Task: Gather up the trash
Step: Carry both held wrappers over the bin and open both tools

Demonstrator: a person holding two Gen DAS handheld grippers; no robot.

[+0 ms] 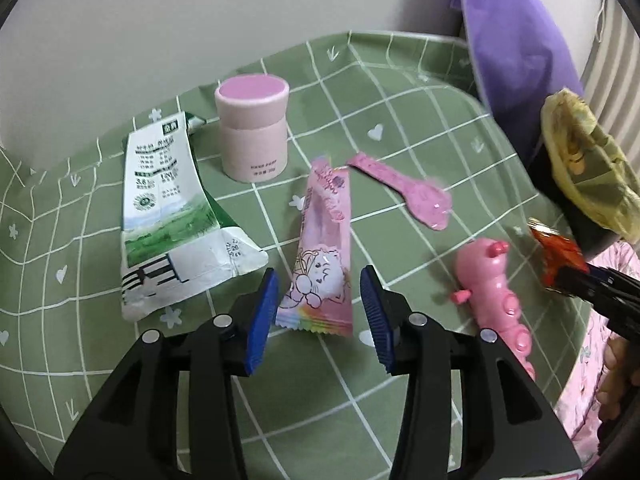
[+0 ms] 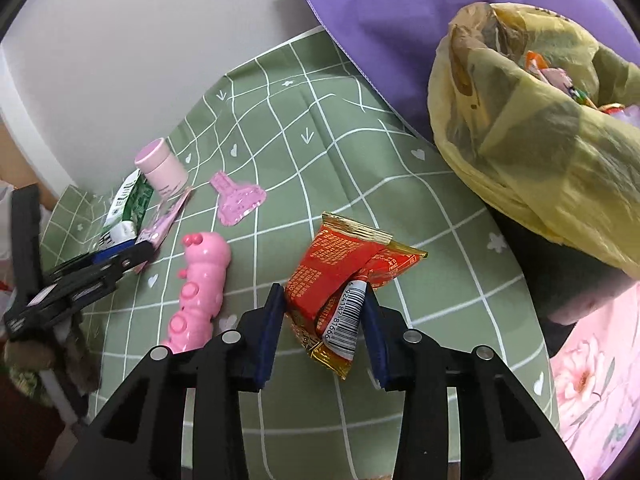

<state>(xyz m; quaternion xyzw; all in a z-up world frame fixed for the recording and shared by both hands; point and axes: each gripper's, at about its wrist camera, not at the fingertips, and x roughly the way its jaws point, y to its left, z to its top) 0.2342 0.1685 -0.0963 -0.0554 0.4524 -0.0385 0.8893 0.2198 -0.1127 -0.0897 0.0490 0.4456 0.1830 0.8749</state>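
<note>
Left wrist view: the left gripper (image 1: 319,312) has its blue pads apart, with the lower end of a pink snack wrapper (image 1: 320,256) lying between them on the green checked cloth (image 1: 400,120); the pads do not press on it. Left of the tongs lies a flattened green and white milk carton (image 1: 176,216). Beyond it stands a closed pink round canister (image 1: 253,128), its contents hidden by the lid. Ahead and to the right lies a pink plastic spoon (image 1: 416,196), and nearer on the right a pink caterpillar toy (image 1: 492,288). At the far right edge is a bin lined with a yellow bag (image 1: 588,168)

Right wrist view: the right gripper (image 2: 325,312) is clamped on a crumpled red and gold wrapper (image 2: 340,276), its pads pressing both sides near the barcode. Ahead and to the right of the tongs sits the yellow bag (image 2: 532,140), open at the top, with several colourful wrappers inside. The toy (image 2: 200,292) lies just left of the tongs, the spoon (image 2: 238,200) beyond it, the canister (image 2: 162,168) and carton (image 2: 128,208) farther left
</note>
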